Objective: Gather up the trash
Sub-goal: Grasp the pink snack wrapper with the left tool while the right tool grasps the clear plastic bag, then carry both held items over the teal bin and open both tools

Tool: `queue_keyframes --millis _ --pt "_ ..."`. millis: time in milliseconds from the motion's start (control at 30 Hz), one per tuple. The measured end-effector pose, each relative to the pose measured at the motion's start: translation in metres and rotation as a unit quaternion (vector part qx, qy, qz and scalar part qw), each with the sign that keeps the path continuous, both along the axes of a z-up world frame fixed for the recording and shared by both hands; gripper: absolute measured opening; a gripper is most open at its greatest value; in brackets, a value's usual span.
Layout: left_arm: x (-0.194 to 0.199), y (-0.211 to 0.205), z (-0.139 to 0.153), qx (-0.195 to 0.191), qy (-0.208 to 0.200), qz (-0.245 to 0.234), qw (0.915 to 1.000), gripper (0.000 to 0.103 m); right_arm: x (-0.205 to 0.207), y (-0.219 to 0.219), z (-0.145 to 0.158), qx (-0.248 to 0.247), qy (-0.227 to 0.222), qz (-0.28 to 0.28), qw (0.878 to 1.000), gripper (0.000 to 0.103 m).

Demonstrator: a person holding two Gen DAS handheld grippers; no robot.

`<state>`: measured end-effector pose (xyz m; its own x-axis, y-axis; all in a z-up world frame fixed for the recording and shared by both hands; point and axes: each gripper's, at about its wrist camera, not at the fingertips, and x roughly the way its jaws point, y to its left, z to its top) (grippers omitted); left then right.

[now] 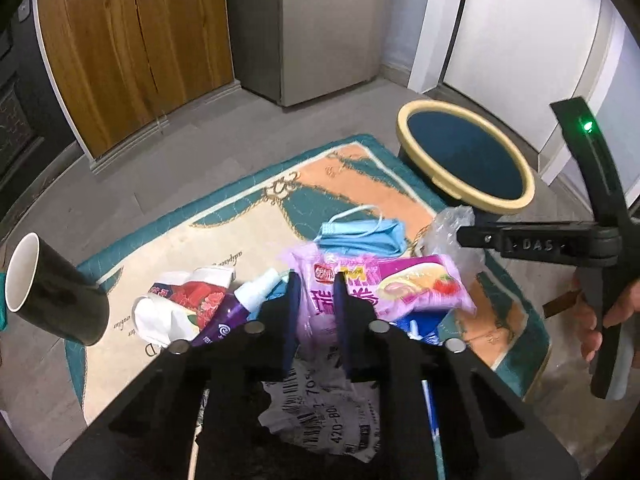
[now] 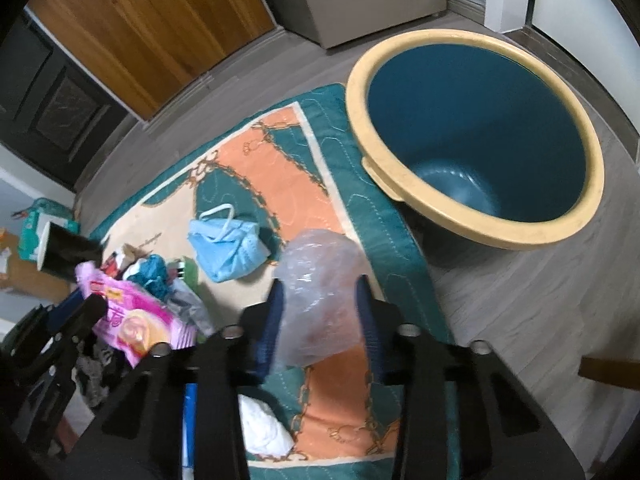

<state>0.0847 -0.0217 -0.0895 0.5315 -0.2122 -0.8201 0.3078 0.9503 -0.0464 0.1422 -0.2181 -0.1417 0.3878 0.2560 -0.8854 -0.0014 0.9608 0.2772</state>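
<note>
So the clear plastic bag [image 2: 316,300] is pinched between the right gripper [image 2: 320,304] fingers, lifted off the rug [image 2: 256,168] and hanging just short of the bin [image 2: 476,136]. The bin sits at the rug's corner, partly on the grey floor [image 2: 520,304], mouth wide and nothing inside that I can see. If I were doing this, I'd carry the bag right over the middle of the opening before letting go, not just over the yellow rim. Thin film like that probably floats and clings, so a drop from the edge could easily slide down the outside. Opening wide and maybe giving a small shake seems smart, since crinkly plastic likes sticking to the pads.

The left gripper [image 1: 316,292] is closed on the pink snack wrapper [image 1: 380,284], holding it above the rest of the pile. From its own camera the grip looks to be near one end, so the long end may droop and drag other stuff along. I'd lift straight up first, then swing toward the bin.

Still lying on the rug: a blue face mask [image 1: 360,232], a purple spray bottle [image 1: 236,312], a red and white crumpled pack [image 1: 188,296], printed paper [image 1: 320,412]. A black paper cup [image 1: 56,288] sits at the left edge of the view; I can't tell what's supporting it.
</note>
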Motion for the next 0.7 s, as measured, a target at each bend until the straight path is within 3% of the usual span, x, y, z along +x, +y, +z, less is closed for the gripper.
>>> queue_keyframes --millis 67,233,500,533,600,633,667,700 --pt "-0.003 0.001 0.005 -0.008 -0.003 -0.001 1.0000 0.009 -0.002 0.003 0.006 0.000 -0.009 0.006 1.000 0.019" --pt "-0.011 -0.003 0.017 -0.006 -0.019 -0.009 0.9998 0.007 -0.004 0.001 0.022 0.010 -0.032 0.011 0.999 0.009" --pt "-0.019 -0.004 0.041 -0.003 -0.054 -0.009 0.9985 0.006 -0.007 -0.007 0.043 0.026 -0.060 0.010 0.998 0.005" --pt "-0.020 -0.003 0.044 -0.003 -0.060 -0.008 0.9982 0.006 -0.007 -0.008 0.044 0.024 -0.061 0.010 0.998 0.006" --pt "-0.020 -0.001 0.051 -0.002 -0.073 -0.003 0.9974 0.006 -0.006 -0.011 0.041 0.014 -0.057 0.004 0.998 0.025" --pt "-0.020 0.002 0.054 -0.002 -0.077 0.000 0.9970 0.006 -0.006 -0.012 0.039 0.006 -0.056 -0.002 0.998 0.043" --pt "-0.020 0.004 0.055 -0.003 -0.080 0.003 0.9968 0.006 -0.005 -0.012 0.035 -0.006 -0.052 -0.005 0.999 0.052" --pt "-0.019 0.007 0.058 -0.006 -0.083 0.008 0.9965 0.006 -0.004 -0.012 0.032 -0.013 -0.049 -0.005 0.999 0.053"
